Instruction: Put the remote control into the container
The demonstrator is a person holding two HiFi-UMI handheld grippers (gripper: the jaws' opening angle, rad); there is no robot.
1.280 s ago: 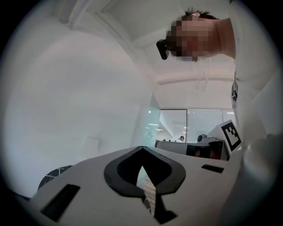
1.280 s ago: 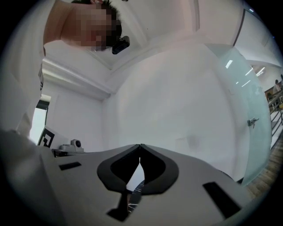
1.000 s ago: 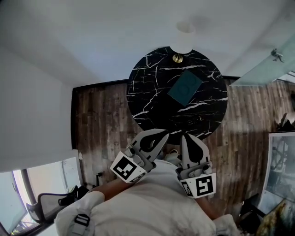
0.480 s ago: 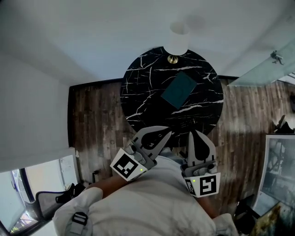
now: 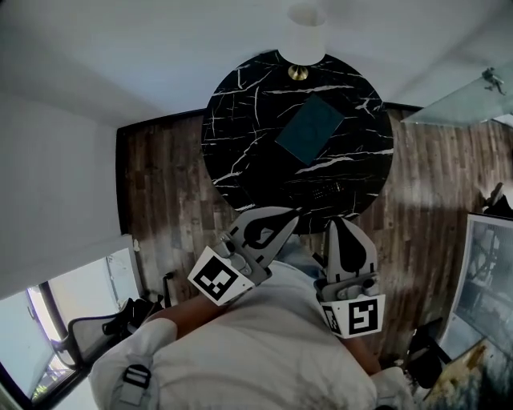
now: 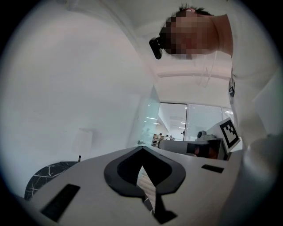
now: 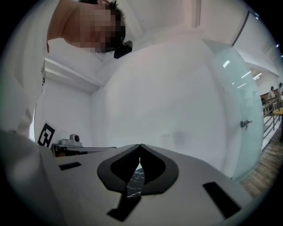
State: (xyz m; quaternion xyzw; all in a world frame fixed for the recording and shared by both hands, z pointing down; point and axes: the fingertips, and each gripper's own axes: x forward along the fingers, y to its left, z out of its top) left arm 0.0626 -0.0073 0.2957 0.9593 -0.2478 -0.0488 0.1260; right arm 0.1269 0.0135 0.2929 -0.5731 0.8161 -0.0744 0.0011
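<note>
Now the marble table [image 5: 240,120] sits higher in the head view than before; the remote control [image 5: 327,192] lies at its near edge, apart from the teal container [image 5: 309,128]. Left gripper [image 5: 295,212] and right gripper [image 5: 338,221] stay closed, empty.

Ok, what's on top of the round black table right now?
On the marble table: a teal container, a dark remote control near the front edge, and a lamp's brass base. The white lampshade covers the stem; the left gripper covers some of the near rim.
</note>
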